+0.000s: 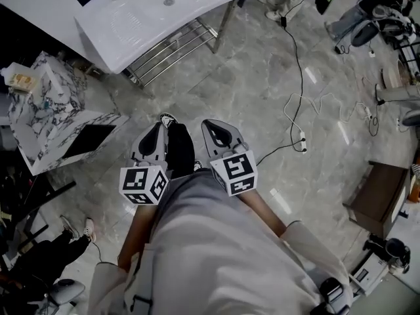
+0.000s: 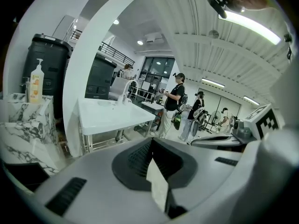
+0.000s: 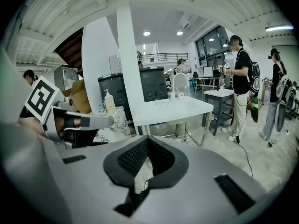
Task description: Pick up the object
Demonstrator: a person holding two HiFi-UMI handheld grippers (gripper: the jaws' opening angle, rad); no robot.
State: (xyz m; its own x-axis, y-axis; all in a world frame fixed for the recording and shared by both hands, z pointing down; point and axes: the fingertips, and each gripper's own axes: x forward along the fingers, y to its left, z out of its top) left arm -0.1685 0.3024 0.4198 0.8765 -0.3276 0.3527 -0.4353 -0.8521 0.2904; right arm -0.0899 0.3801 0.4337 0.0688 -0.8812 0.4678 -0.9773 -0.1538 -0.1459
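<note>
The left gripper (image 1: 158, 126) and right gripper (image 1: 211, 124) hang side by side at the person's waist, pointing out over the grey stone floor (image 1: 262, 84), with a dark trouser leg (image 1: 179, 151) between them. In each gripper view the ribbed pads meet at their tips, so both sets of jaws are closed with nothing caught in them; only a sliver of floor shows behind the pads. A pump bottle (image 1: 18, 78), probably soap, stands upright on the marble-patterned cabinet (image 1: 41, 122) beside the white washbasin (image 1: 152, 20). It is well apart from both grippers, ahead and to the left of the left one
</note>
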